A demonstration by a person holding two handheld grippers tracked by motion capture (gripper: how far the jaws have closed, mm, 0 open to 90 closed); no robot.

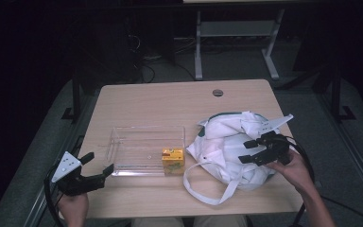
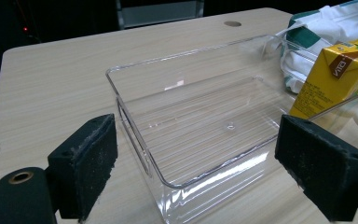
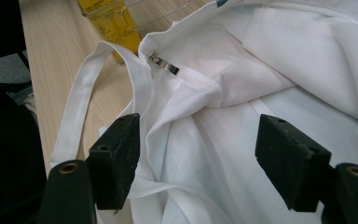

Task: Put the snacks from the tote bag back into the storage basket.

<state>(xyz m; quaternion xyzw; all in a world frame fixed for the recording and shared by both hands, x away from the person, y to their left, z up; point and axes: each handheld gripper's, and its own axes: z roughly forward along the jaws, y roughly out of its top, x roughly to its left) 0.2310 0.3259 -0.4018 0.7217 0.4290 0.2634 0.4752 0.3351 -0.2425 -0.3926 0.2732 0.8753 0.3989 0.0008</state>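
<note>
The right gripper (image 1: 246,152), jaws open, is over the white cloth bag (image 1: 227,142). The left gripper (image 1: 100,163), open too, faces the clear box (image 1: 123,142) holding a yellow drink carton (image 1: 173,160).

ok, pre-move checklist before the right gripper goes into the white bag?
1. Right gripper jaws apart, nothing between the pads: ok.
2. Right gripper over the white bag, aimed at its folds: ok.
3. Bag mouth open enough to enter: cannot tell; the right gripper view shows crumpled cloth and a metal clip at the hem.
4. Loose strap away from the jaws: not ok; in the right gripper view it lies beside one jaw.
5. Clear tray has room: ok, one yellow drink carton sits at its bag-side end.
6. Left gripper open, short of the tray: ok.
</note>
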